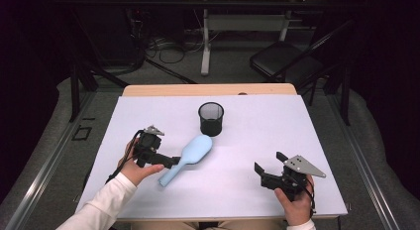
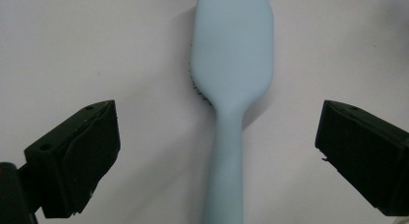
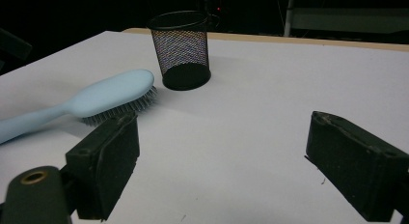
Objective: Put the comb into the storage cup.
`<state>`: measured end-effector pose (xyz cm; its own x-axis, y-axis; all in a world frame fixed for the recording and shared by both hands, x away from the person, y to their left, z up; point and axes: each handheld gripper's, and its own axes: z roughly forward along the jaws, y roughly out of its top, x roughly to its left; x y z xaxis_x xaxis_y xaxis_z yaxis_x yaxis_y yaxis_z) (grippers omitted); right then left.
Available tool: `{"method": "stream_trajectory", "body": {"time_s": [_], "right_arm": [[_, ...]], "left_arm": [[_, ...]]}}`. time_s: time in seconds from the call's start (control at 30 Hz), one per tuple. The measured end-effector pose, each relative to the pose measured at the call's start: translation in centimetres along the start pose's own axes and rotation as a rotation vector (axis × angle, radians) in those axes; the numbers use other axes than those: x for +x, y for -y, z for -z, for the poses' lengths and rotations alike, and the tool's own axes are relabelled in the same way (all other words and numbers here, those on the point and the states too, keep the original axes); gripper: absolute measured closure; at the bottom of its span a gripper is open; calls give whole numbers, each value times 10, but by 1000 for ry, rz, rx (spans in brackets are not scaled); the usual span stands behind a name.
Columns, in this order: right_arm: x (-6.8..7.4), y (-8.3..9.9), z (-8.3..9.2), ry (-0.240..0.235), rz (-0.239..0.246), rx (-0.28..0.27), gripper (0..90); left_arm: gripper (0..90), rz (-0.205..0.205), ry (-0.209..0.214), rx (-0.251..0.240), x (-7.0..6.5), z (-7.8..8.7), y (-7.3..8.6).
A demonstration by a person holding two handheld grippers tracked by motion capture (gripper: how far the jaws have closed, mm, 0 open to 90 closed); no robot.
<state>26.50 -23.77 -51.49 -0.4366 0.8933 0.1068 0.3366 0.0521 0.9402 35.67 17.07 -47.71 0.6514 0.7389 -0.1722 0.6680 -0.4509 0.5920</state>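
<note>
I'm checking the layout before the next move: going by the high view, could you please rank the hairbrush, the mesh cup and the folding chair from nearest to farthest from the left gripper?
1. Light blue hairbrush: beside the left gripper, its handle at the open jaws.
2. Black mesh cup: farther back, mid-table, past the brush head.
3. Black folding chair: on the floor beyond the table's far right.

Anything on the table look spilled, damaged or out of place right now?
Nothing stands out. The blue hairbrush lies bristles-down on the white table, intact, and the mesh cup stands upright. The left gripper straddles the brush handle, jaws open.
</note>
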Motion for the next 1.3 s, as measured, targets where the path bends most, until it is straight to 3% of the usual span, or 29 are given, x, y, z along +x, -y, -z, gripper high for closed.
{"method": "stream_trajectory", "body": {"time_s": [0.13, 0.4, 0.9, 1.3], "right_arm": [[1, 0, 1, -15, 12, 1, 42], [2, 0, 0, -19, 28, 10, 0], [3, 1, -3, 8, 31, 35, 0], [2, 1, -3, 7, 25, 45, 0]], "left_arm": [[23, -1, 2, 12, -1, -1, -2], [23, -12, 1, 40, -4, -5, -7], [23, -18, 0, 87, -7, -10, -16], [23, -20, -10, 159, -7, -24, -20]]}}
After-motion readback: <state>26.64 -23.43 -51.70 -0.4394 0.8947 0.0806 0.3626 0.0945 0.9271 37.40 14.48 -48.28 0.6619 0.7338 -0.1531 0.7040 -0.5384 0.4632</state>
